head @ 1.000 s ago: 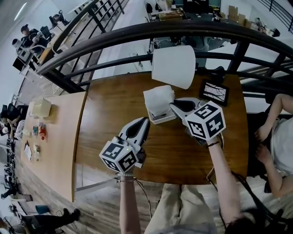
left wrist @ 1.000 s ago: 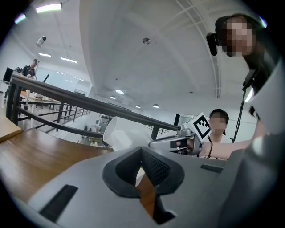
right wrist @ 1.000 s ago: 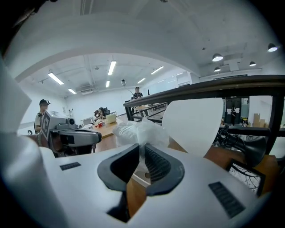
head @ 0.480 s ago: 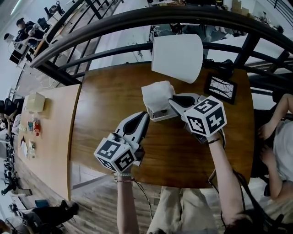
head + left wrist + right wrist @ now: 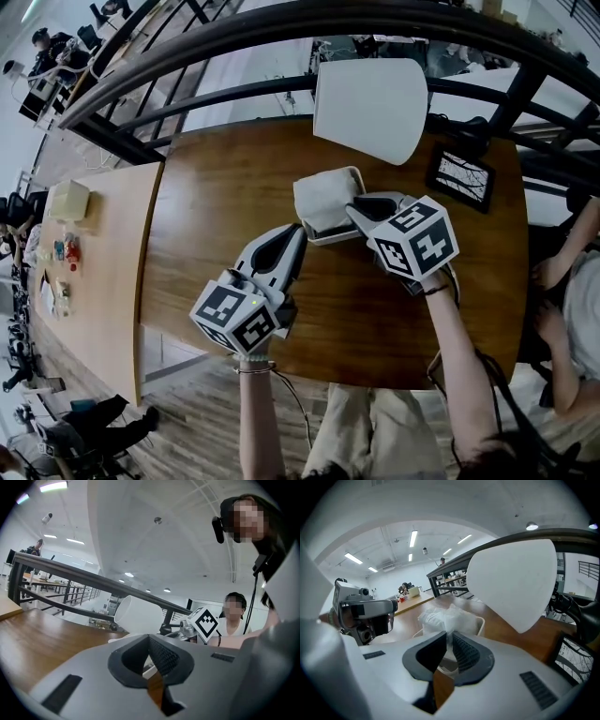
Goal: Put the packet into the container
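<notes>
White crinkled plastic packet [image 5: 323, 195] is pinched at its near edge by the right claw [image 5: 352, 211]; the right gripper view shows the film caught between the two pads, jaws nearly together on it.

Change over the last second: the right claw has come down and tipped its nose lower. A second ago the packet hung above the white rectangular container [image 5: 330, 234]. Now its bulk lies inside the rim, which shows around its far corner. Whether it rests on the bottom cannot be told from here.

Container stands on the brown wooden worktop [image 5: 225, 206], just in front of the white lampshade [image 5: 370, 108].

Left claw [image 5: 298, 246]: clenched with nothing between the pads, tip just beside the container's near left corner; it has settled slightly lower. Contact with the container not clear.

Judgement: the lowering looks almost done. Remaining step is to release the packet and withdraw. Risk: the film clings to a pad and lifts back out.
</notes>
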`<act>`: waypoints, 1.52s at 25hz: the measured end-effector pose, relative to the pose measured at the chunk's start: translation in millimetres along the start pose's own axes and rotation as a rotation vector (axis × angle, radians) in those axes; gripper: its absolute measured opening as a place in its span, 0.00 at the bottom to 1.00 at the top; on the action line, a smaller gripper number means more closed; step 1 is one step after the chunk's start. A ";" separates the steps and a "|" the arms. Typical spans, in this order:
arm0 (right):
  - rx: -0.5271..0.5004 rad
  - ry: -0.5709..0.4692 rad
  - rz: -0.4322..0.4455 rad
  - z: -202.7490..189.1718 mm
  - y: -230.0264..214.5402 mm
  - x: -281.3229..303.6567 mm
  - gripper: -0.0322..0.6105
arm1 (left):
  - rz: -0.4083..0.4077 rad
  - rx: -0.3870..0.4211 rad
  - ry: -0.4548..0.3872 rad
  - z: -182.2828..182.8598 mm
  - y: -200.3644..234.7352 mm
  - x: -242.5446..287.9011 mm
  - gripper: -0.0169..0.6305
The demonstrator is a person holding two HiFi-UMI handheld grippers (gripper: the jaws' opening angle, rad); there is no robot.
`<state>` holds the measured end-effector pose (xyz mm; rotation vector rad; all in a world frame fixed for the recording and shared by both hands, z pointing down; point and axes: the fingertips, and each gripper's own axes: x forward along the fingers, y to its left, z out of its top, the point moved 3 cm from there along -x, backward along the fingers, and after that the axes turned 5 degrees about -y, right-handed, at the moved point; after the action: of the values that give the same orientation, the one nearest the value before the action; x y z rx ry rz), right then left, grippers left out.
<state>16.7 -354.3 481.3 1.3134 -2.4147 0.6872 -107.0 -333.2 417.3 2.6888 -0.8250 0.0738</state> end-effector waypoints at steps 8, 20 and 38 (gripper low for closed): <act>0.002 0.056 -0.020 -7.2 -2.0 5.3 0.13 | 0.014 -0.011 0.007 -9.3 2.8 -4.0 0.03; -0.101 0.189 -0.104 -8.1 4.6 9.6 0.13 | 0.022 -0.029 0.010 -13.1 -2.8 -3.0 0.03; -0.126 0.152 -0.083 -4.7 7.6 -0.4 0.21 | 0.007 -0.028 0.018 -18.3 -10.4 -1.2 0.03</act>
<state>10.7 -348.0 483.0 1.2565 -2.2314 0.5806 -101.5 -318.6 431.3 2.6549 -0.8236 0.0875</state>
